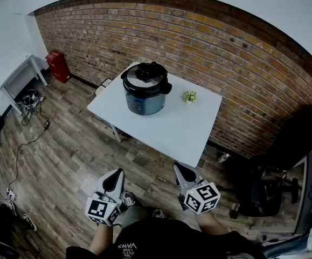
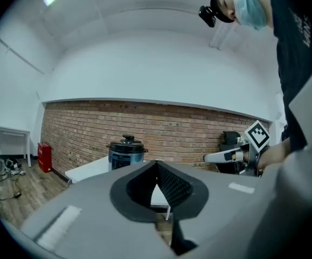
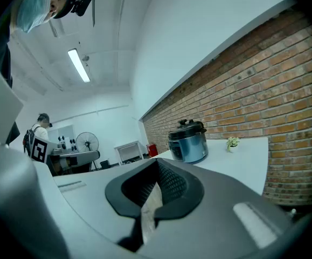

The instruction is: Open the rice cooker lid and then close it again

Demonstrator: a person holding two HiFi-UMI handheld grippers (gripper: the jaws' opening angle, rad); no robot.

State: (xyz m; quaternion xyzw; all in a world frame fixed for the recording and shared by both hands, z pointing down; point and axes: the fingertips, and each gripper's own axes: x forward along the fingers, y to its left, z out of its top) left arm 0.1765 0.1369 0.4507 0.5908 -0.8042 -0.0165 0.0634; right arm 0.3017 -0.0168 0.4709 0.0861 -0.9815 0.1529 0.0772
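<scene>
I am holding the left gripper and right gripper clenched on nothing; the rice cooker is sitting well ahead of both jaws, its lid down; I am judging that both opening and closing remain.

A white rectangular table stands on the wood-plank floor. Toward its far left corner sits a round blue-grey rice cooker, its black lid down. A small green potted plant stands near the cooker's right, not touching it. The near half of the tabletop is bare.
</scene>
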